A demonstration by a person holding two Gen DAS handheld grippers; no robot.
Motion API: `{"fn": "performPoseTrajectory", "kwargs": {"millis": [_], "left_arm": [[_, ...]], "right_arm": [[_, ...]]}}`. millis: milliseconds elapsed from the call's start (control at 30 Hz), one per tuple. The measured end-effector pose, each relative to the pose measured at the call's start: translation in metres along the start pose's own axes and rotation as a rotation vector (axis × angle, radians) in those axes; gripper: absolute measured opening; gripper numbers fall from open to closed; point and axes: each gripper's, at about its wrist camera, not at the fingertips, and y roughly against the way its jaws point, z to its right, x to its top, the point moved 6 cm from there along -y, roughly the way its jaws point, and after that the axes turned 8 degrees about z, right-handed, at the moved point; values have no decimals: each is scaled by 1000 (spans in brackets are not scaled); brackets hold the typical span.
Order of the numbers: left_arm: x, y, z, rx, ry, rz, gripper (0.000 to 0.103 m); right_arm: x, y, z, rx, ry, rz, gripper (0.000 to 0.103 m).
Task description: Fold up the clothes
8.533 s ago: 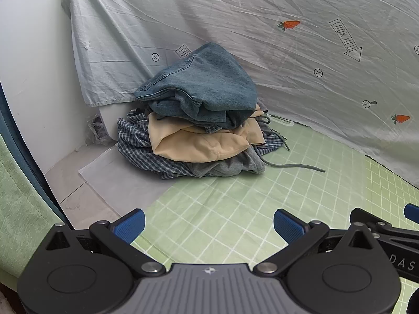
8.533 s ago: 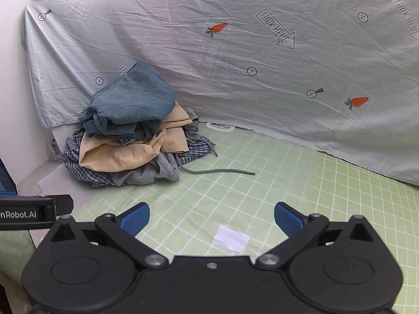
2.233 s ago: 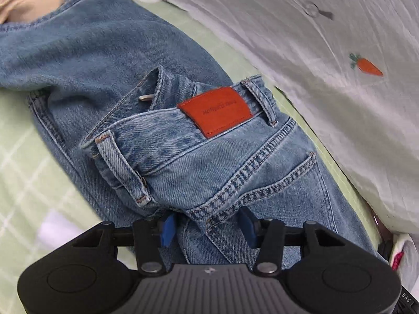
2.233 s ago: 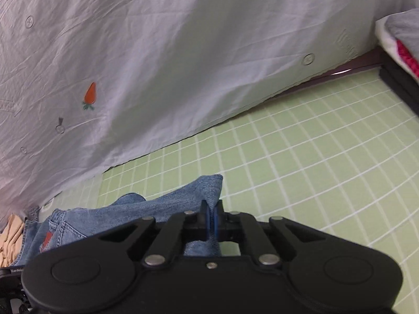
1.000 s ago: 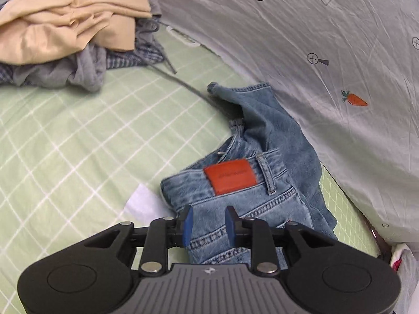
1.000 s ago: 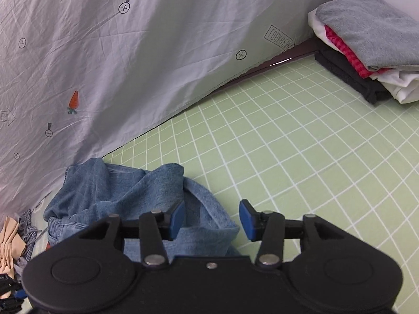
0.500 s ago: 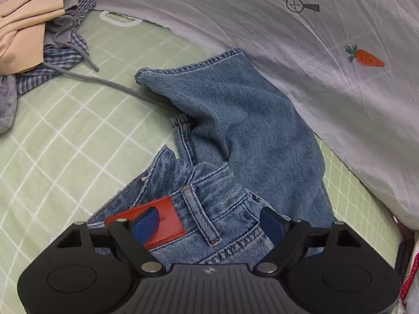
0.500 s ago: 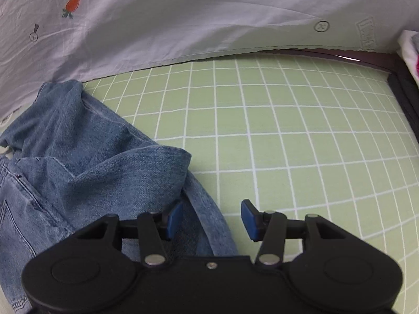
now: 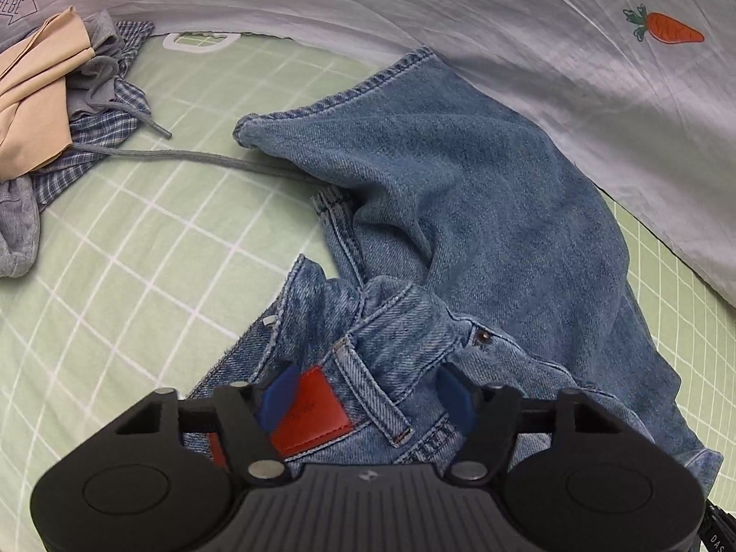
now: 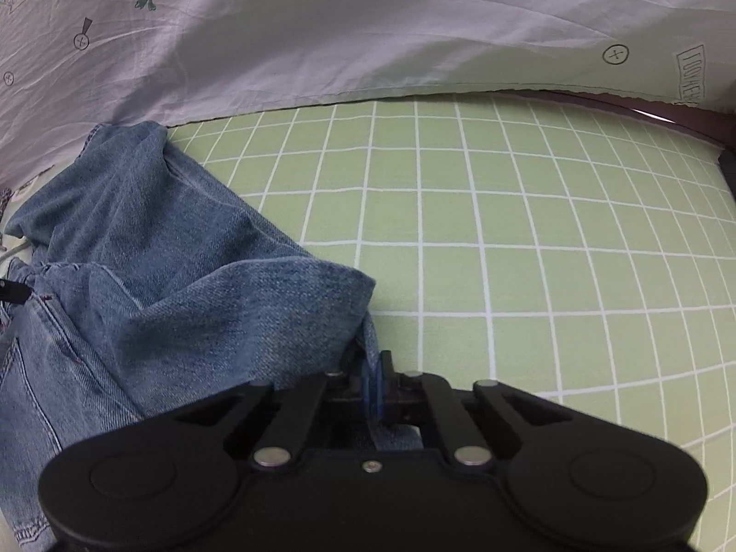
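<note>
A pair of blue jeans [image 9: 460,211] lies crumpled on the green checked sheet [image 9: 115,239], one leg running toward the grey backdrop. My left gripper [image 9: 368,395] is open, its blue pads on either side of the waistband with the red leather patch [image 9: 313,409] and a belt loop. In the right wrist view the jeans [image 10: 161,276] fill the left side. My right gripper [image 10: 375,384] is shut on a fold of the jeans' denim at the edge of the leg.
A pile of unfolded clothes [image 9: 41,106], beige, grey and blue plaid, lies at the far left with a grey drawstring [image 9: 184,156] trailing toward the jeans. The grey printed backdrop [image 9: 414,14] hangs behind. Green sheet [image 10: 552,253] stretches to the right of the jeans.
My right gripper has closed on the denim fold it straddled half a second ago. My left gripper has narrowed and moved in over the waistband by the red patch.
</note>
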Motion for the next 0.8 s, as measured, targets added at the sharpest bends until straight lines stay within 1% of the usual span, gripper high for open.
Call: {"fn": "performPoseTrajectory", "kwargs": {"millis": [33, 67, 167, 267, 333, 400, 467, 500, 567, 633, 667, 700, 767, 800], "left_arm": [[-1, 5, 0, -24, 6, 7, 20], [-2, 10, -1, -45, 25, 10, 18], [-7, 27, -10, -74, 49, 40, 14], [-16, 55, -33, -84, 77, 94, 12], [-21, 81, -51, -79, 102, 140, 11], [-29, 109, -74, -67, 131, 185, 11], [-41, 134, -98, -34, 155, 219, 11], [-51, 142, -112, -10, 168, 221, 11], [-75, 151, -138, 32, 199, 204, 11], [-102, 148, -158, 55, 225, 154, 12], [-117, 144, -164, 74, 221, 124, 12], [-131, 140, -170, 93, 217, 94, 11], [-160, 133, -181, 124, 216, 36, 12], [-169, 132, -183, 123, 228, 13, 12]], "right_arm": [[2, 7, 1, -5, -14, 28, 3], [5, 15, 1, -8, -28, 57, 3], [13, 47, 0, -28, -21, 155, 3], [15, 82, -6, -85, 45, 245, 3], [13, 111, -8, -150, 95, 309, 2], [9, 144, -1, -243, 120, 374, 2], [4, 178, 11, -347, 123, 431, 2], [-1, 194, 21, -396, 103, 446, 2], [-14, 212, 44, -454, 41, 422, 3], [-37, 213, 64, -451, -30, 346, 3], [-50, 208, 69, -444, -43, 293, 3], [-65, 201, 70, -440, -39, 238, 3], [-95, 185, 63, -442, 11, 127, 3], [-108, 179, 59, -436, 36, 80, 3]]}}
